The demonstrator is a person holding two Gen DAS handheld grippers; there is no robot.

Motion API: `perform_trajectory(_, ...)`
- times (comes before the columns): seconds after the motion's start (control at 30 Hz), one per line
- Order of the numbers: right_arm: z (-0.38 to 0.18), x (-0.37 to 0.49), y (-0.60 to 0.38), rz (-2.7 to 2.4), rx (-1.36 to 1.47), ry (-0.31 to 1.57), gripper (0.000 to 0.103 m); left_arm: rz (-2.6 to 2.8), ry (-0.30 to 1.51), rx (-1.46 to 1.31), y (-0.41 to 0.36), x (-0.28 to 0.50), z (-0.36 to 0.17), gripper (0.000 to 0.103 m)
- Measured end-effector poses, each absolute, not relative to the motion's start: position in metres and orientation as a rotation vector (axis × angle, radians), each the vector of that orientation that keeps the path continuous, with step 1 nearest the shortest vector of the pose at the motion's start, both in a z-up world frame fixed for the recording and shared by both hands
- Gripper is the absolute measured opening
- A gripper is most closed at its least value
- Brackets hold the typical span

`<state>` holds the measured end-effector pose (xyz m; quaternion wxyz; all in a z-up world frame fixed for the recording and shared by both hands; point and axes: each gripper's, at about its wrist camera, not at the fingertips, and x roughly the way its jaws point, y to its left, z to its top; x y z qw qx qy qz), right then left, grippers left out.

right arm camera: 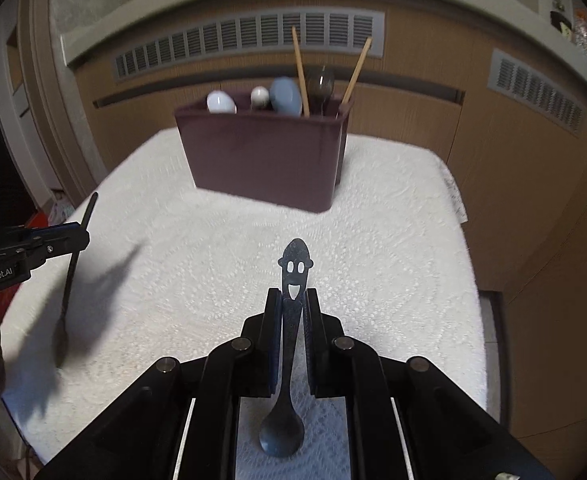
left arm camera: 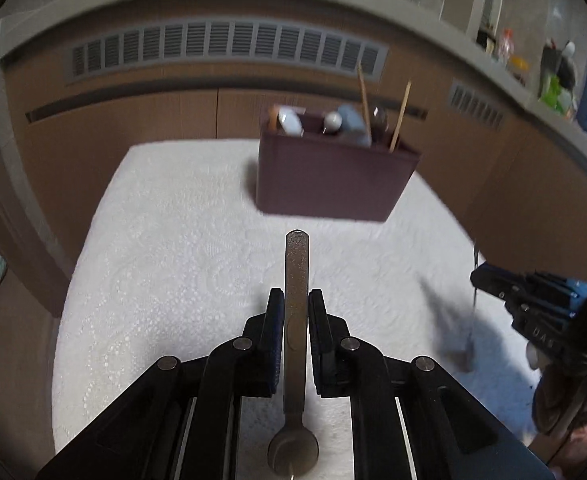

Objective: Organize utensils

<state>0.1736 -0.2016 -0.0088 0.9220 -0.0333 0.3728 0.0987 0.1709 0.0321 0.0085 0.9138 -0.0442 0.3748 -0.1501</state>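
Observation:
My left gripper [left arm camera: 296, 296] is shut on a flat-handled metal spoon [left arm camera: 297, 264]; its handle points away and its bowl hangs close to the camera. My right gripper [right arm camera: 293, 294] is shut on a dark spoon [right arm camera: 296, 264] whose handle end has a smiling face cut into it. Both are held above the white tablecloth [right arm camera: 373, 280]. Beyond them stands a maroon utensil holder [left arm camera: 333, 176] [right arm camera: 265, 160] with pale blue and white spoons, a dark spoon and two wooden chopsticks [right arm camera: 299, 72] in it. Each gripper shows at the other view's edge: the right gripper [left arm camera: 475, 278], the left gripper [right arm camera: 85, 238].
A wood-panelled wall with grey vent grilles [left arm camera: 221, 46] runs behind the table. A shelf with bottles and other items [left arm camera: 549, 72] sits at the upper right. The cloth-covered table [left arm camera: 173, 260] ends near the holder at the back and drops off at the right edge [right arm camera: 473, 280].

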Motion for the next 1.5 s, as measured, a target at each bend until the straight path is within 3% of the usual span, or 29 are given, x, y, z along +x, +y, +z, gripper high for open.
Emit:
perform_trajectory(0.07,-0.001,0.170,-0.198,0.195,-0.068,0.735,0.003,-0.321,0.748,-0.096,0.031,0.170,0.018,0.012)
perform_trajectory(0.4,0.007,0.168,-0.198,0.216,-0.101,0.747,0.003,-0.342,0.693,-0.068,0.026,0.165,0.040,0.012)
perform_trajectory(0.47,-0.003,0.168,-0.202,0.209,-0.118,0.788,0.012,-0.337,0.690,-0.072,0.027,0.165,0.040,0.012)
perform_trajectory(0.53,-0.014,0.163,-0.207,0.175,-0.145,0.809,0.047,-0.326,0.692,-0.084,0.032,0.166,0.039,0.012)
perform_trajectory(0.6,-0.026,0.152,-0.214,0.144,-0.151,0.819,0.055,-0.322,0.703,-0.092,0.037,0.167,0.034,0.012)
perform_trajectory(0.83,-0.065,0.139,-0.211,0.138,-0.012,0.922,0.054,-0.273,0.773,-0.109,0.050,0.168,0.000,0.014)
perform_trajectory(0.97,-0.071,0.148,-0.203,0.113,-0.016,0.934,0.048,-0.241,0.796,-0.121,0.055,0.161,-0.014,0.015)
perform_trajectory(1.07,-0.072,0.147,-0.190,0.095,-0.091,0.923,0.042,-0.238,0.816,-0.153,0.057,0.154,-0.023,0.026)
perform_trajectory(1.1,-0.070,0.146,-0.186,0.107,-0.116,0.920,0.025,-0.243,0.821,-0.161,0.057,0.152,-0.026,0.032)
perform_trajectory(1.23,-0.047,0.140,-0.186,0.092,-0.160,0.843,0.025,-0.283,0.843,-0.161,0.042,0.138,-0.035,0.053)
perform_trajectory(1.5,0.030,0.148,-0.207,0.041,-0.138,0.609,0.025,-0.242,0.944,-0.073,0.001,0.148,-0.061,0.054)
